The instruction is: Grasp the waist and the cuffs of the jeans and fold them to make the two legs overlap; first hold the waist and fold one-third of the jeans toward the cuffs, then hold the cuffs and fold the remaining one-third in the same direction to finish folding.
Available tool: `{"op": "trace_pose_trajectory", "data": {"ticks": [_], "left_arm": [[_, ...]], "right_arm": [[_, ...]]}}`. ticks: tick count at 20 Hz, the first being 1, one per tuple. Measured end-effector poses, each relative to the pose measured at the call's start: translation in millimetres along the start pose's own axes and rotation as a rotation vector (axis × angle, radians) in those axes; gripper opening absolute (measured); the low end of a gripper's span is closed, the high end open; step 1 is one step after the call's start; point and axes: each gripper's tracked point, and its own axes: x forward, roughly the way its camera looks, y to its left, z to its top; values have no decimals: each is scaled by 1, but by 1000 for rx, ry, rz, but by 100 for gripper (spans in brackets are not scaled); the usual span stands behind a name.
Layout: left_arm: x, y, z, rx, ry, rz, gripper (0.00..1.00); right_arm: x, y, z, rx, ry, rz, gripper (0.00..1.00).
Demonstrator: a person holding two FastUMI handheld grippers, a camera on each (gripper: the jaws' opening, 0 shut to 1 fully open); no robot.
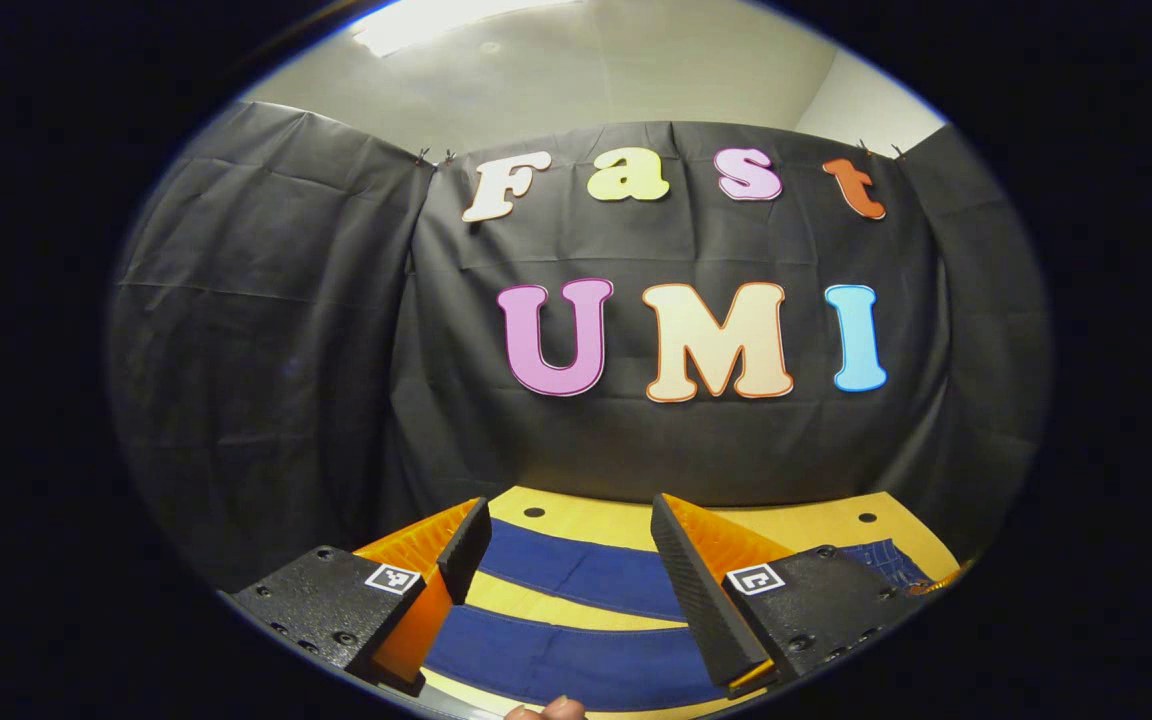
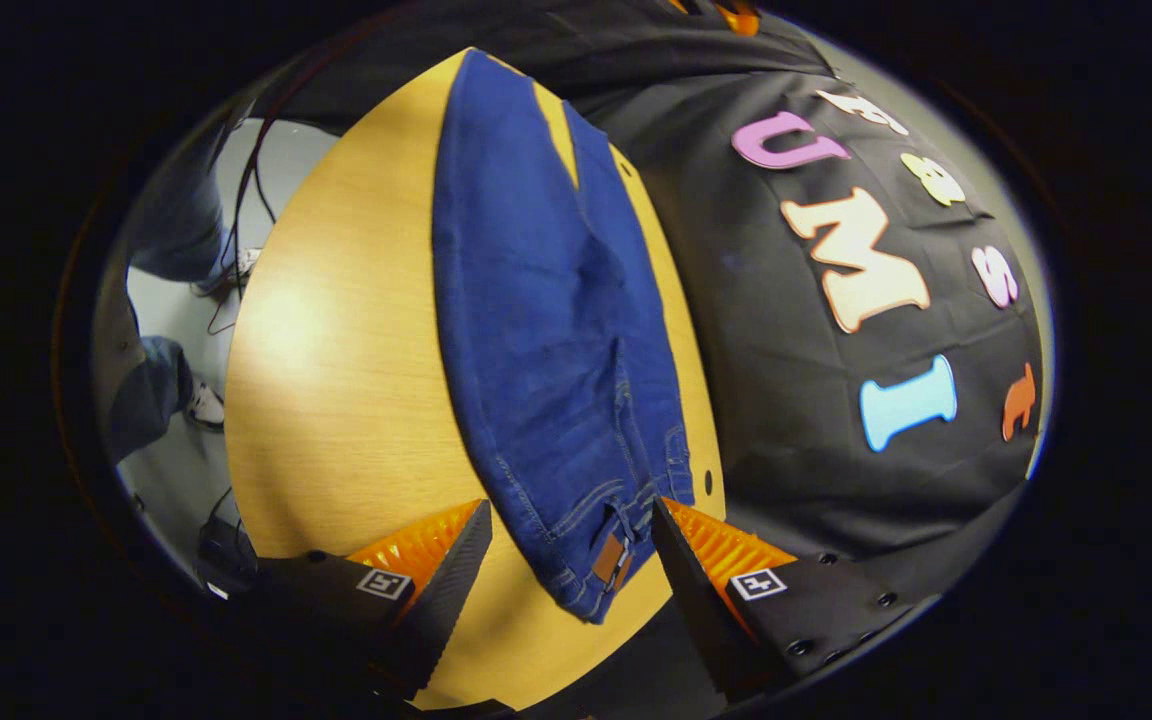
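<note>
I see the jeans [image 2: 556, 340] spread flat on the wooden table [image 2: 336, 380], legs apart. My right gripper [image 2: 571, 530] hovers with its jaws wide apart and empty, the waist corner with its leather patch [image 2: 609, 560] lying between the fingers below. My left gripper [image 1: 571, 530] is also wide open and holds nothing; the two legs run crosswise beneath its fingers, apart from them.
</note>
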Motion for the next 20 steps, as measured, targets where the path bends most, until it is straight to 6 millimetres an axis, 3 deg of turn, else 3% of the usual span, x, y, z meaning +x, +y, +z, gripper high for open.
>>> {"op": "trace_pose_trajectory", "data": {"ticks": [9, 12, 14, 17, 20], "left_arm": [[-5, 9, -1, 41, 10, 25, 94], [-8, 14, -7, 43, 23, 41, 94], [-11, 22, -12, 57, 39, 49, 95], [-14, 32, -28, 94, 80, 54, 94], [-16, 47, -48, 148, 133, 55, 92]], "right_arm": [[30, 21, -3, -134, 38, 154, 92], [37, 24, 2, -174, 40, 150, 83], [35, 32, 2, -192, 38, 156, 75], [41, 39, 2, -238, 44, 142, 47], [45, 48, -6, -157, 78, 192, 24]]}}
